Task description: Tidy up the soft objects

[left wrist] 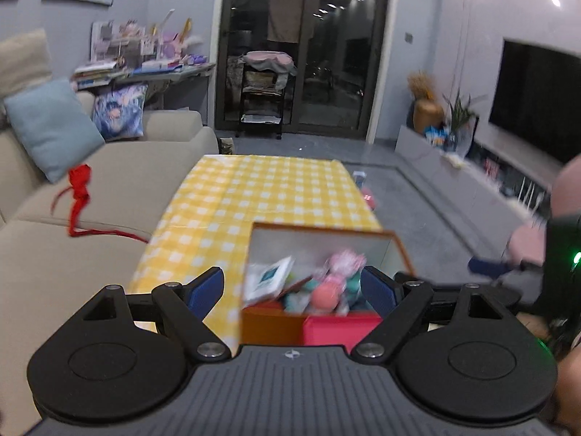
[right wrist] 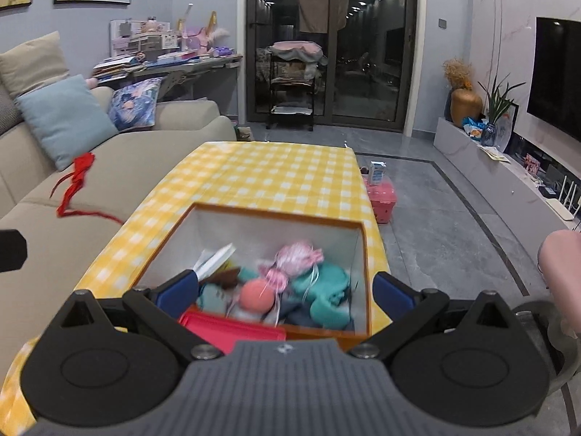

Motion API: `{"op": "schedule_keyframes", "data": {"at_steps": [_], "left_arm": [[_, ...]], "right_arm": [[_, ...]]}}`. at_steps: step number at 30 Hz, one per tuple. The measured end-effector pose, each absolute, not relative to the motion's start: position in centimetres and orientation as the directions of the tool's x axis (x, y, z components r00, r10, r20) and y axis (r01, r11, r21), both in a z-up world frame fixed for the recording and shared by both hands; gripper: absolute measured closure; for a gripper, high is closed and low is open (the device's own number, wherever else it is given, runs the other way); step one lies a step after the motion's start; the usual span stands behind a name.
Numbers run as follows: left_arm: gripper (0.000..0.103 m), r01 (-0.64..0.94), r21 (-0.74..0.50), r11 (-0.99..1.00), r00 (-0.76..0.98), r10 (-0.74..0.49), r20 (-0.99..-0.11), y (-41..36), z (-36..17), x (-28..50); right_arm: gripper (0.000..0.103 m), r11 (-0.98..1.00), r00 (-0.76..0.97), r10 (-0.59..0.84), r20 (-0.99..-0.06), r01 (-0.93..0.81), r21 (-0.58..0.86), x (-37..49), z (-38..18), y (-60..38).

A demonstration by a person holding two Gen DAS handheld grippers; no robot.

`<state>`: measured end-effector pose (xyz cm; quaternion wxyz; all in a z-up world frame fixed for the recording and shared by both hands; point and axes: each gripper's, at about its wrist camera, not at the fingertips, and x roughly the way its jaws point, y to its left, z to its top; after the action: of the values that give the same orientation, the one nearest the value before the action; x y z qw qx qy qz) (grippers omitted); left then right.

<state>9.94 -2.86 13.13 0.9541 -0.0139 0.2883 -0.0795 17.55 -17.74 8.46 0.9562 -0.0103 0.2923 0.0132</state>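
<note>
An orange box with white inner walls stands on the near end of the yellow checked table. Inside lie soft things: a pink ribboned bundle, a salmon ball, teal cloth and a white card. A red-pink lid or case sits at the box's near edge. My left gripper hangs open above the box's near side. My right gripper is open over the box too, nothing held.
A beige sofa runs along the table's left, with cushions and a red ribbon on it. A pink basket with a carton stands on the floor right of the table. A TV unit lines the right wall.
</note>
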Motion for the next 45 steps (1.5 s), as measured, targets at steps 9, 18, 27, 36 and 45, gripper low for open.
{"op": "schedule_keyframes", "data": {"at_steps": [9,18,27,36,45], "left_arm": [[0.003,0.11,-0.059,0.992,0.842,-0.125,-0.525,-3.2,9.2,6.4],[0.003,0.051,-0.074,0.996,0.829,-0.083,-0.554,-3.2,5.4,3.6],[0.003,0.02,-0.094,0.995,0.802,-0.072,-0.593,-3.9,2.6,2.8],[0.003,0.031,-0.09,0.995,0.824,-0.077,-0.562,-3.9,1.8,2.4],[0.003,0.034,-0.076,0.997,0.834,-0.07,-0.548,-4.5,2.1,2.4]], "right_arm": [[0.003,0.994,0.863,0.108,-0.493,-0.092,0.057,9.5,6.7,-16.7],[0.003,0.979,0.857,0.202,-0.474,-0.168,0.113,6.1,2.4,-16.1],[0.003,0.979,0.861,0.199,-0.468,-0.2,0.047,5.7,0.2,-15.3],[0.003,0.974,0.853,0.218,-0.474,-0.218,0.056,6.1,-0.4,-15.6],[0.003,0.975,0.851,0.219,-0.478,-0.209,0.074,6.1,-0.4,-15.9]]}}
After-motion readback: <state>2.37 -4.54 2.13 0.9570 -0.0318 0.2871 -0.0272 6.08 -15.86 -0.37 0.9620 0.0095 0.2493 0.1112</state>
